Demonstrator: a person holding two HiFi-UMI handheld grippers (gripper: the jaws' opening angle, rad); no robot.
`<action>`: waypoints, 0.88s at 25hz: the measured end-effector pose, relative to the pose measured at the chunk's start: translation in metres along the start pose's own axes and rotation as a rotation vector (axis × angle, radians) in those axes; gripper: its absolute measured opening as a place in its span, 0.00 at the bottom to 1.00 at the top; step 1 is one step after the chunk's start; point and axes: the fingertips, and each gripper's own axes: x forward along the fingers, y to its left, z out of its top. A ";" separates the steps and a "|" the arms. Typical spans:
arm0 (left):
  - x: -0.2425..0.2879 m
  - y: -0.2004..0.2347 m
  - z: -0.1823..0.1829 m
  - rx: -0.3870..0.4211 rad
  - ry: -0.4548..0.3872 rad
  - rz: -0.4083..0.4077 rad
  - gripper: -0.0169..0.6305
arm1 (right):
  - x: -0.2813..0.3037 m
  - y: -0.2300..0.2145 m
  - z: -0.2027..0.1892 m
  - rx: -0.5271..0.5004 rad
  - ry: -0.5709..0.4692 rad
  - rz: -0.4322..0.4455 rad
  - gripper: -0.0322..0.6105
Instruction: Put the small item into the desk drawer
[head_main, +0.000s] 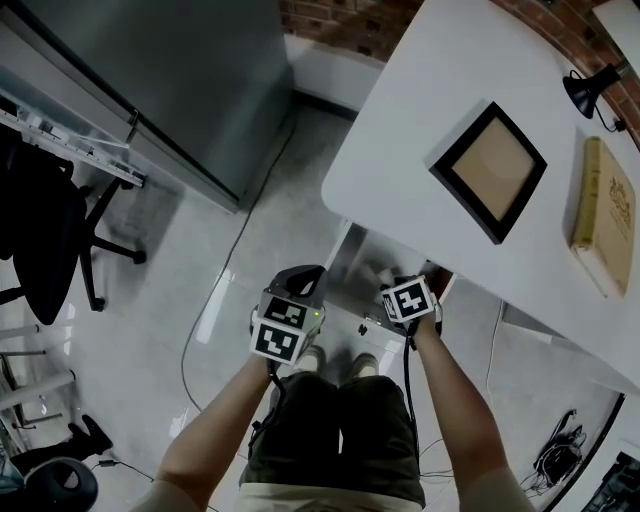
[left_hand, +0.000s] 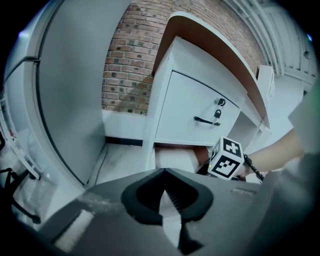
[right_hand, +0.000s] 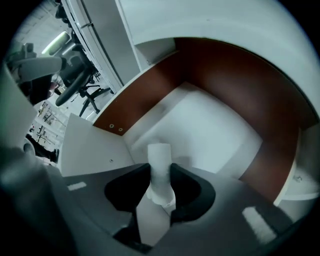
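- Grey floor (head_main: 200, 300) lies below me; white worktop (head_main: 420, 110) to the right, its drawer (head_main: 365, 262) open, my right tool (head_main: 405, 298) at it.
- My left tool (left_hand: 164, 176): narrow, nothing between.
- My right tool grips the small item (right_hand: 160, 165) above the drawer's white bottom.

From my station I count two grippers, the left gripper (left_hand: 167, 200) and the right gripper (right_hand: 160, 172), and one small white item (right_hand: 159, 155). There is one white desk (head_main: 420, 120), and its tabletop carries one picture frame (head_main: 489, 170) near the middle, one book (head_main: 603, 215) by the right edge and one black lamp (head_main: 590, 88) at the far right corner. Below the top I count two drawers, one open drawer (right_hand: 215, 125) and one closed drawer (left_hand: 195, 112) with a single handle (left_hand: 206, 120) and a single lock (left_hand: 219, 102). Off to the left are one black office chair (head_main: 45, 240) and one grey cabinet (head_main: 170, 80).
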 end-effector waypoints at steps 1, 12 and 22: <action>0.002 0.000 -0.002 -0.007 0.004 -0.002 0.03 | 0.003 -0.003 0.000 0.004 -0.001 -0.003 0.26; -0.017 -0.016 0.006 -0.013 0.041 -0.014 0.03 | -0.033 0.003 -0.008 0.012 -0.034 0.015 0.26; -0.105 -0.056 0.064 0.035 0.065 -0.019 0.03 | -0.184 0.047 0.006 0.000 -0.201 0.000 0.14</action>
